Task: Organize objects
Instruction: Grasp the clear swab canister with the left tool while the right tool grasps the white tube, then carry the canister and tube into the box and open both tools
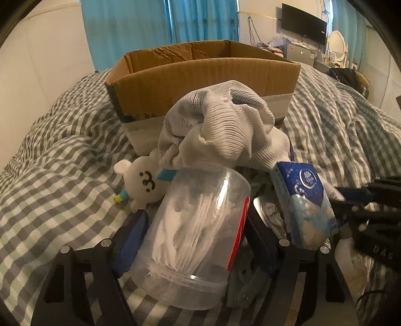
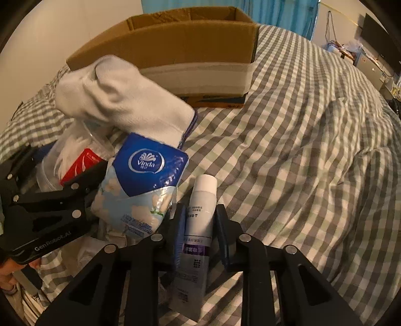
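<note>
My left gripper point(image 1: 195, 220) is shut on a clear plastic jar of cotton swabs point(image 1: 195, 225) with a red label, held just above the bed. My right gripper point(image 2: 200, 220) is shut on a white tube with a purple label point(image 2: 198, 225). A white sock point(image 1: 220, 128) is draped over the jar's far end. A blue Vinda tissue pack point(image 1: 305, 200) leans to the jar's right; it also shows in the right wrist view point(image 2: 140, 185). A white plush toy point(image 1: 142, 183) lies to the jar's left. An open cardboard box point(image 1: 200, 82) stands behind the pile.
Everything rests on a grey and white checked bedspread point(image 2: 300, 140). The box point(image 2: 175, 42) sits at the far side of the bed. Blue curtains point(image 1: 160, 22), a wall TV point(image 1: 303, 23) and a cluttered desk are beyond. The left gripper's body point(image 2: 45, 210) crowds the right view's left.
</note>
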Motion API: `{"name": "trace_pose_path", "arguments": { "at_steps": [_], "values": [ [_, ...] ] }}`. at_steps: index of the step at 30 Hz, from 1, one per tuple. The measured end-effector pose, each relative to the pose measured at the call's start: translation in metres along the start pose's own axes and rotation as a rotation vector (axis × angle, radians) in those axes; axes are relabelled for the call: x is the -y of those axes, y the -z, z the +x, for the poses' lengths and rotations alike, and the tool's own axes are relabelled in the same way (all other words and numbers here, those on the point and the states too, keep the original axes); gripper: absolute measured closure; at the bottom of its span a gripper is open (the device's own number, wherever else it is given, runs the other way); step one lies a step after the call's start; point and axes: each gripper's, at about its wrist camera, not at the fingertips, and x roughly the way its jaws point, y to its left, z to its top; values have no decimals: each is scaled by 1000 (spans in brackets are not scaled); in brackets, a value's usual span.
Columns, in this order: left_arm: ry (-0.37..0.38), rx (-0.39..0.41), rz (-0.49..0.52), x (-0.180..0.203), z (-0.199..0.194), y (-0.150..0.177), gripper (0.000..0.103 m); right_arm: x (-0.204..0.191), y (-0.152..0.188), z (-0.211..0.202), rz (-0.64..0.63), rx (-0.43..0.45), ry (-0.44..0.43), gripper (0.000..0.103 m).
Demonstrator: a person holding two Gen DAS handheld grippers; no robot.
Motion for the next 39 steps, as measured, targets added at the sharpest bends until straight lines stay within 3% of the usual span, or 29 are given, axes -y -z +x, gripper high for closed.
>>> {"name": "trace_pose_path", "arguments": {
  "at_steps": [4, 8, 18, 28, 39],
  "values": [
    [16, 12, -36, -5, -15, 5, 32, 2, 4, -25, 20, 61, -13, 82],
    [18, 54, -94, -10, -37, 8, 34, 1, 5, -51, 20, 117, -26, 82],
    [12, 173, -109, -16, -93, 1, 34, -12, -8, -113, 8, 241, -16, 82],
    [74, 318, -132, -28, -135, -68, 34, -17, -52, -168, -22, 404, -23, 82],
    [57, 386, -144, -40, -119, -159, 34, -19, -148, -187, -89, 530, -62, 82]
  ]
}}
